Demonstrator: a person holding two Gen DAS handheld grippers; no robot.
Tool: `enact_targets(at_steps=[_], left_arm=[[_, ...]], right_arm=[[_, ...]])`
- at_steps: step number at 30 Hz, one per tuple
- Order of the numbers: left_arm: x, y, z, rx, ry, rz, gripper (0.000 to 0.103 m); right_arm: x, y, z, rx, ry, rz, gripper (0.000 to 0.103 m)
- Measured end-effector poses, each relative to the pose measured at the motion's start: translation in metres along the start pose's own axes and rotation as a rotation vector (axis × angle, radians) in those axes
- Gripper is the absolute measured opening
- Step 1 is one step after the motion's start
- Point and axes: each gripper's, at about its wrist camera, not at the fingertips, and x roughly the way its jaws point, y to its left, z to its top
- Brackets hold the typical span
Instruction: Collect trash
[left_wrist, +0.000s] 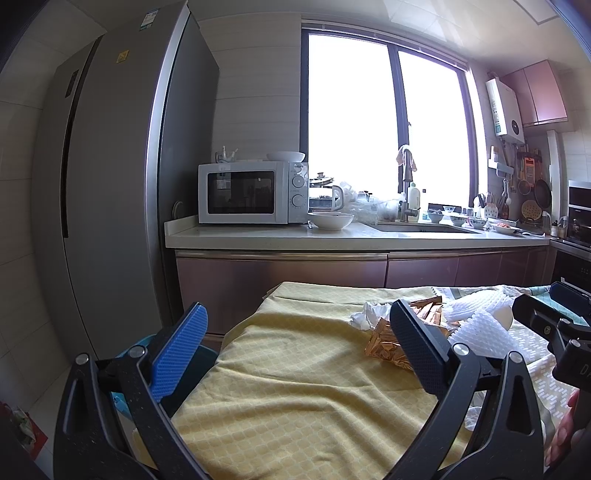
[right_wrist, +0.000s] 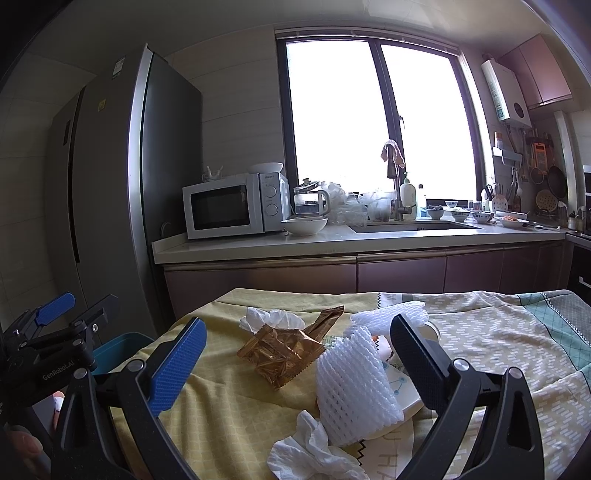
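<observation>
Kitchen scene, table draped in yellow cloth (right_wrist: 229, 402) with a patterned cloth (right_wrist: 491, 343) over its right part. Left gripper (left_wrist: 299, 332) held above the yellow cloth, fingers spread wide, nothing between them; blue pad (left_wrist: 181, 350) on one finger, black finger on the other. Right gripper (right_wrist: 299, 347) likewise spread wide, holding nothing, hovering over the trash pile. Trash gathered near table centre: gold foil wrapper (right_wrist: 284, 354) crumpled on the yellow cloth, white tissue (right_wrist: 269, 319) just behind it, white foam net sleeve (right_wrist: 354, 384) just right of the wrapper and lying on a white plate (right_wrist: 402, 398). Second foam net (right_wrist: 391, 312) farther back. Another crumpled tissue (right_wrist: 314, 450) at the near edge, touching the sleeve's lower end. Blue bin (right_wrist: 118, 350) beside the table's left edge, below the left gripper as seen in the right wrist view. Background: grey fridge (left_wrist: 110, 203), white microwave (left_wrist: 251, 194) on the counter, white bowl (left_wrist: 330, 219) beside it, sink (right_wrist: 413, 225) under the window.
</observation>
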Motion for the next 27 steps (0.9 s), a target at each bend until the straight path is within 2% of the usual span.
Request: enact_targets(at_steps=[18, 23, 27], left_arm=[[0.01, -0.006, -0.002, 0.015, 0.035, -0.018, 0.097], [0.02, -0.019, -0.009, 0.046, 0.101, -0.096, 0.097], [0.029, -0.039, -0.019, 0.087, 0.167, -0.221, 0.097]], right_arm=[[0.008, -0.013, -0.004, 0.016, 0.034, 0.013, 0.096], [0.016, -0.029, -0.012, 0.04, 0.086, -0.001, 0.096], [0.029, -0.045, -0.02, 0.075, 0.163, 0.008, 0.089]])
